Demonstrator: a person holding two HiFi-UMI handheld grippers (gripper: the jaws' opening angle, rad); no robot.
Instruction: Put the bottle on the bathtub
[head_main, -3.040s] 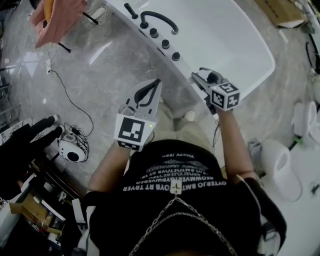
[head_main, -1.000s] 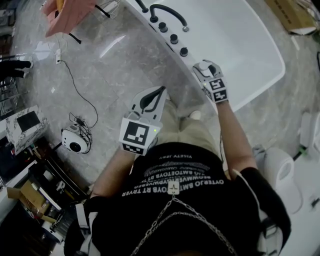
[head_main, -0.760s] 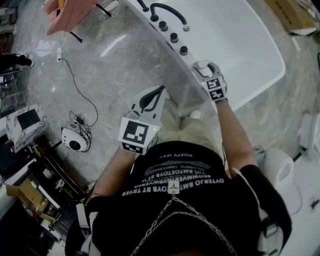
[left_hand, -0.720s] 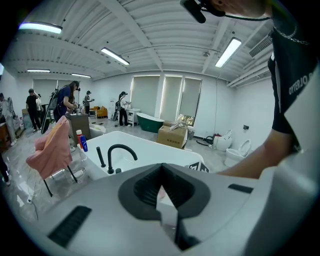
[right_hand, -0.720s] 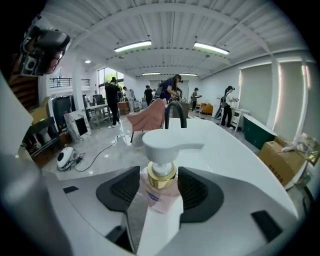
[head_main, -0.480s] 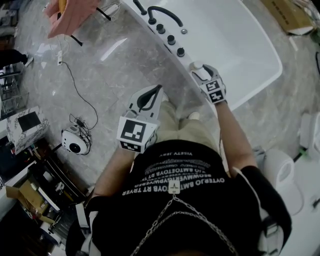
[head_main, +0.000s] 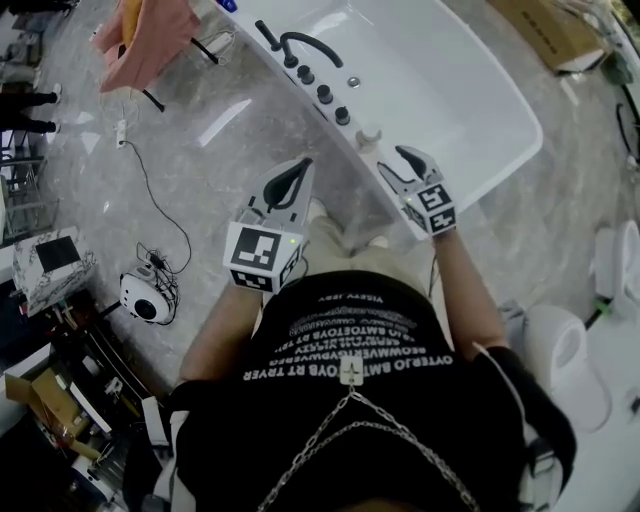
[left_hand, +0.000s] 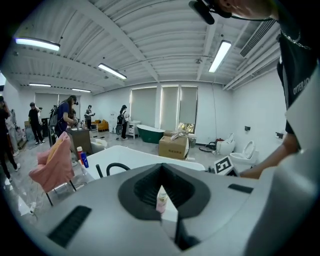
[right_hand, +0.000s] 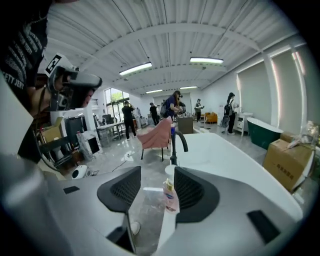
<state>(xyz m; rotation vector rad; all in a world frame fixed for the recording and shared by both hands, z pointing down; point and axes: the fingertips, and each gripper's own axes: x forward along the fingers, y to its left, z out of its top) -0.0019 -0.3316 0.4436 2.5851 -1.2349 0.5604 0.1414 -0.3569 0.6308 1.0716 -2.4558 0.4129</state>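
Right gripper (head_main: 391, 159): jaws stand wide apart and have just been opening. Nothing is clamped between them. The right gripper view (right_hand: 156, 184) shows the bottle (right_hand: 170, 196) in line with the gap, close to the right-hand pad, with neither pad pressing on it. In the head view the bottle (head_main: 368, 135) stands just beyond the jaw tips, clear of both.

Left gripper (head_main: 304, 163): jaw tips are together and hold nothing. It hangs over the grey marble floor (head_main: 200, 150) beside the tub, well apart from the bottle. In the left gripper view (left_hand: 161, 172) the bottle (left_hand: 161, 200) appears only through the opening behind the closed tips, at a distance.

Bottle position: upright on the flat rim of the white bathtub (head_main: 460, 90), on the side nearest the person. It is a small pale pink bottle with a white cap. Along the rim it sits between the right gripper and a row of black knobs (head_main: 325, 93). A black curved faucet (head_main: 305, 45) is mounted on the same rim beyond the knobs.

Surroundings: a pink cloth (head_main: 150, 40) hangs over a black-legged stand on the floor side of the tub. A cardboard box (head_main: 550, 25) lies on the floor beyond the far side of the tub.
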